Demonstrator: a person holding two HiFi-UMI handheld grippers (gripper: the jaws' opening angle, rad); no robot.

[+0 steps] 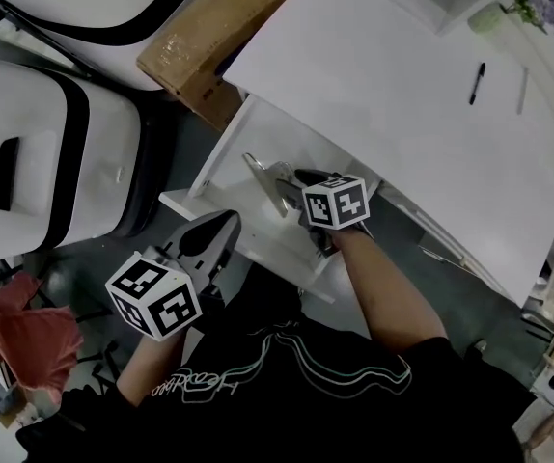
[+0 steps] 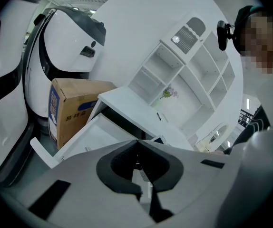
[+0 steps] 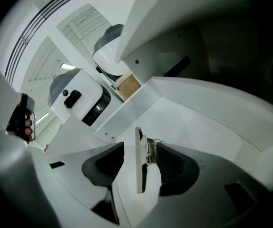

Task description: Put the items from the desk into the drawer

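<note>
A white drawer (image 1: 254,139) stands pulled out under the white desk (image 1: 373,75). My right gripper (image 1: 283,191) reaches into it, and a thin flat clip-like item (image 1: 261,176) stands on edge between its jaws. In the right gripper view the item (image 3: 139,160) leans on the right-hand jaw, with a gap to the other jaw; the gripper (image 3: 140,148) is open. My left gripper (image 1: 223,228) hovers at the drawer's front edge, shut and empty (image 2: 137,144). A black pen (image 1: 477,83) lies on the desk.
A cardboard box (image 1: 209,37) sits left of the desk, with large white machines (image 1: 55,162) beyond it. White shelving (image 2: 193,75) rises behind the desk, holding a small plant (image 1: 538,3). A red cloth (image 1: 26,331) lies at lower left.
</note>
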